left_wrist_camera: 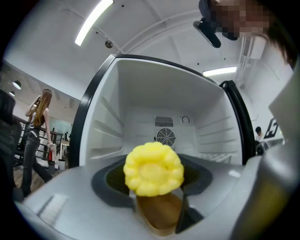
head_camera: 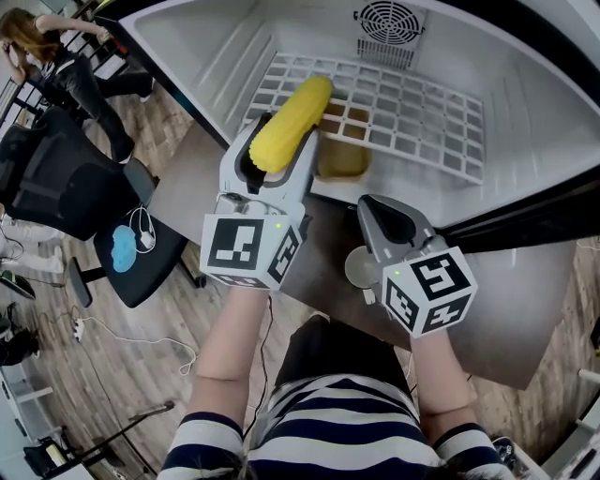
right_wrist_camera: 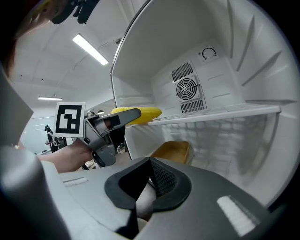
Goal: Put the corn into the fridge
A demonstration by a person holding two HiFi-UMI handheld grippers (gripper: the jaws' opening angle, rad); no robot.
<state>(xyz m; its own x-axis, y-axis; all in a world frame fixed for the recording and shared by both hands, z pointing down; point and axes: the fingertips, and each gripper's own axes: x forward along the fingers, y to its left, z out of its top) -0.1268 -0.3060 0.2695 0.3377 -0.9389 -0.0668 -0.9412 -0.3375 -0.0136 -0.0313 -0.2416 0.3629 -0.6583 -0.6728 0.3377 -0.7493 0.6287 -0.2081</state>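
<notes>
- My left gripper (head_camera: 281, 150) is clamped on the corn (head_camera: 305, 101), which sticks out past the jaws lengthwise.
- The cob's far end reaches over the front left edge of the wire shelf (head_camera: 422, 112); I cannot tell whether it touches the wires.
- My right gripper (head_camera: 389, 217) sits in front of the shelf and lower, on its right-hand side, with its jaws pressed together and nothing between them.
- A wooden bowl (head_camera: 342, 157) lies under the shelf, near its front edge.
- A round fan grille (head_camera: 389, 21) is set in the fridge (head_camera: 525, 103) wall behind the shelf.
- Well left of the shelf, a black office chair (head_camera: 56, 178) stands on the wooden floor.
</notes>
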